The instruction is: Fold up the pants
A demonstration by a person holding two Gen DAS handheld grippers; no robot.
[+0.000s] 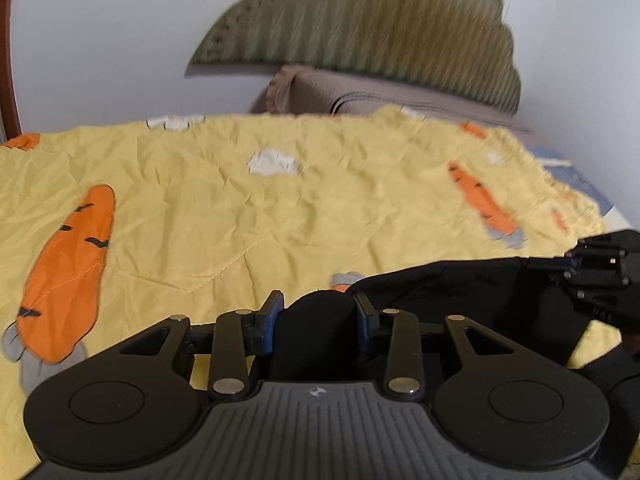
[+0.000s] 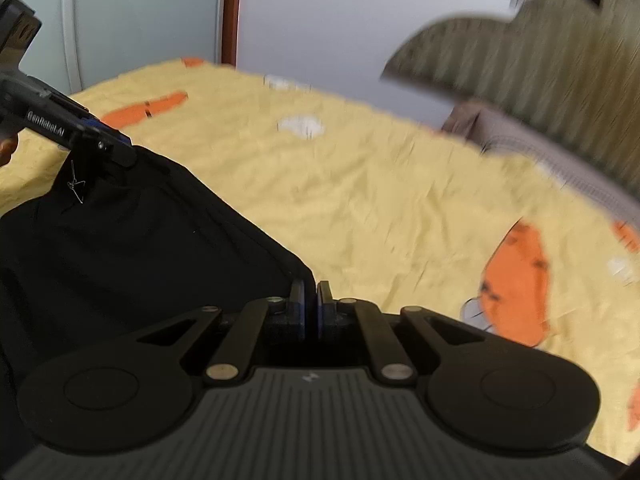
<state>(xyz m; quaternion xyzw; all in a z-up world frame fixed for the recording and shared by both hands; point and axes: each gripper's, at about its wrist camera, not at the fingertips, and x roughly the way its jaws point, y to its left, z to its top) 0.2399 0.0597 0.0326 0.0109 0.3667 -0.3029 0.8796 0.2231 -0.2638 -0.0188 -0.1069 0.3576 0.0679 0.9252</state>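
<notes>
Left wrist view: the left gripper [image 1: 316, 318] has its fingers [image 1: 269, 322] clamped on a thick bunch of the black pants [image 1: 460, 292], which fills the gap between them. From there the cloth runs rightward as a taut band, held above the bed [image 1: 224, 216], to the right gripper [image 1: 560, 266], which pinches it near the bed's right edge. The bed carries a crumpled yellow quilt printed with orange carrots [image 1: 68, 272] and white patches. At its far edge lie a brown pillow [image 1: 360, 94] and a ribbed olive headboard [image 1: 360, 28] against a pale wall.

Right wrist view: the right gripper [image 2: 311, 308] has its blue-padded fingers [image 2: 326, 306] pressed almost together on a corner of the pants [image 2: 132, 248]. The black cloth spreads away to the left and up to the left gripper [image 2: 128, 152], which grips its other upper corner over the bed's left part. Whether any cloth touches the bed [image 2: 340, 184] cannot be told. The headboard [image 2: 540, 64] and pillow [image 2: 540, 144] are blurred at the far right corner; a brown door frame [image 2: 230, 12] stands beyond the far edge.
</notes>
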